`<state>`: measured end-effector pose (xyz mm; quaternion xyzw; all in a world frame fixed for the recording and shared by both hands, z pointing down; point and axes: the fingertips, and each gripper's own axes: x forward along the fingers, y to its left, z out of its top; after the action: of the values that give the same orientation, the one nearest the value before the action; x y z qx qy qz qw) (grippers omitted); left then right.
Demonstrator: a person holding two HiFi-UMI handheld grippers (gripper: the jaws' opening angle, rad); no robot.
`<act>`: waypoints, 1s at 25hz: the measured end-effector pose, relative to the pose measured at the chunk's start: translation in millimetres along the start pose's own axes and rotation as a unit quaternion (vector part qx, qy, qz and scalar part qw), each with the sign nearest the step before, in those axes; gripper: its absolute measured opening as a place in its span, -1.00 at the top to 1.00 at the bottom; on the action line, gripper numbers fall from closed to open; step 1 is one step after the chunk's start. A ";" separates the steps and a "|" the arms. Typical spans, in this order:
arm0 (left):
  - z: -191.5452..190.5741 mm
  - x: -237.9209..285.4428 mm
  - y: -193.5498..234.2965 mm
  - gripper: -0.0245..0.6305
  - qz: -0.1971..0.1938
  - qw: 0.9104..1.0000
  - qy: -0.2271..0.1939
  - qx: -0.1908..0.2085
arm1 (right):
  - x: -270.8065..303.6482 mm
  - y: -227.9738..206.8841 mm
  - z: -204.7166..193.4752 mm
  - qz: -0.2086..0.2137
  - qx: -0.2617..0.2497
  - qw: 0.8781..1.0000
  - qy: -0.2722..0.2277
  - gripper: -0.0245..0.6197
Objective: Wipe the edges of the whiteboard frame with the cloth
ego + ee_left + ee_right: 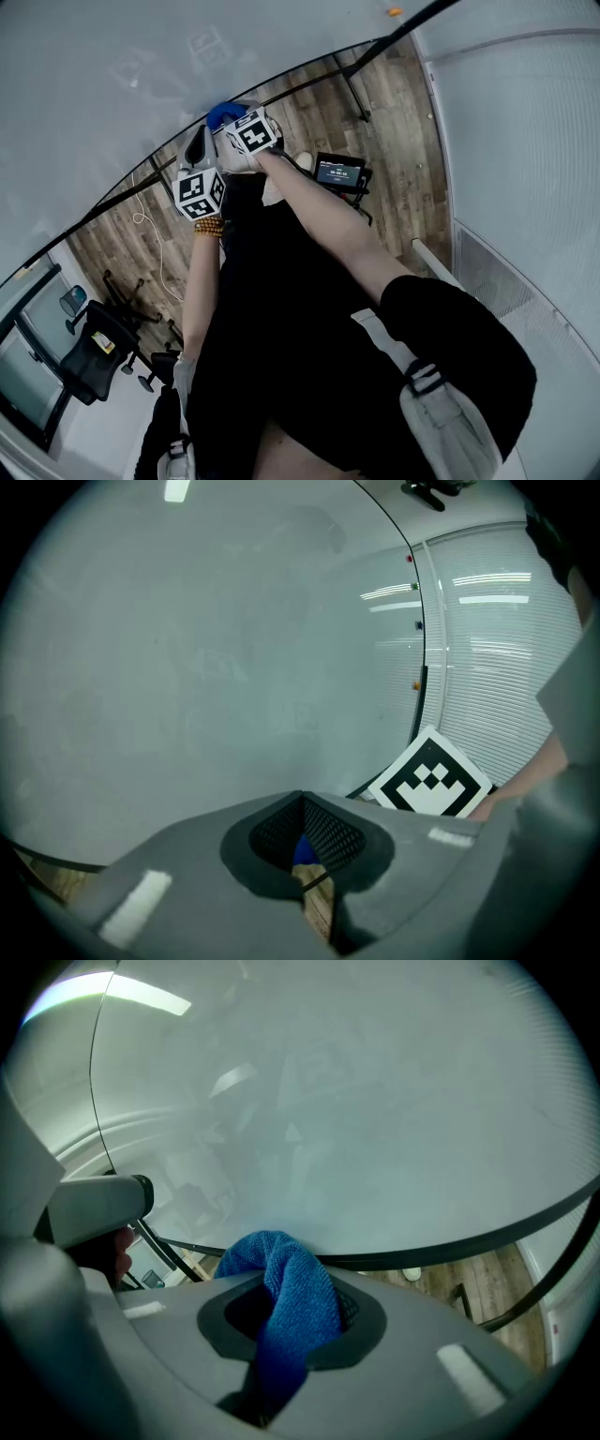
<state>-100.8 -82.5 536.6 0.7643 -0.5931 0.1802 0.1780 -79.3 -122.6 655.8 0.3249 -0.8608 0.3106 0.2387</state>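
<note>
Snugly, cloth sits between right tongs.

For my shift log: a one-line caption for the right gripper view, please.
Right tongs clamp a blue cloth at the whiteboard's dark frame edge.

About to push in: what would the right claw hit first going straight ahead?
The cloth in the right claw leads and would meet the whiteboard's black frame first; it looks close or touching, but depth is unclear.

We're losing most of the cloth behind the right gripper in head view; screen text is blurring out.
</note>
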 end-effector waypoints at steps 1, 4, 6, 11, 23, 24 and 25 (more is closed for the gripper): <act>-0.3 0.0 -2.0 0.63 -0.003 1.000 0.001 0.002 | -0.6 -1.0 1.1 -0.002 -0.002 1.000 0.000 0.65; -0.4 -3.8 -7.6 0.63 -0.008 1.000 0.005 0.009 | -7.0 -6.5 4.5 -0.008 0.001 1.000 -0.002 0.65; 0.6 -2.8 -11.6 0.63 -0.011 1.000 0.006 0.010 | -10.5 -16.1 3.0 -0.010 0.008 1.000 -0.004 0.65; 3.5 8.9 -30.9 0.63 -0.037 0.999 0.006 0.021 | -19.4 -31.9 5.0 -0.012 -0.015 1.000 -0.001 0.65; 10.7 48.2 -75.6 0.63 -0.102 0.994 -0.002 0.025 | -29.7 -49.0 5.6 0.006 -0.028 0.999 0.015 0.65; 11.2 49.0 -78.8 0.63 -0.104 0.994 -0.002 0.023 | -32.4 -48.0 6.3 0.009 -0.034 0.999 0.016 0.65; 11.7 49.8 -81.0 0.63 -0.106 0.994 -0.002 0.020 | -35.3 -47.4 7.4 0.011 -0.040 0.999 0.018 0.65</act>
<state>-9.9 -111.3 545.9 0.8268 -0.5053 0.1704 0.1792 -23.5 -141.5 646.9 0.2995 -0.8718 0.2844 0.2636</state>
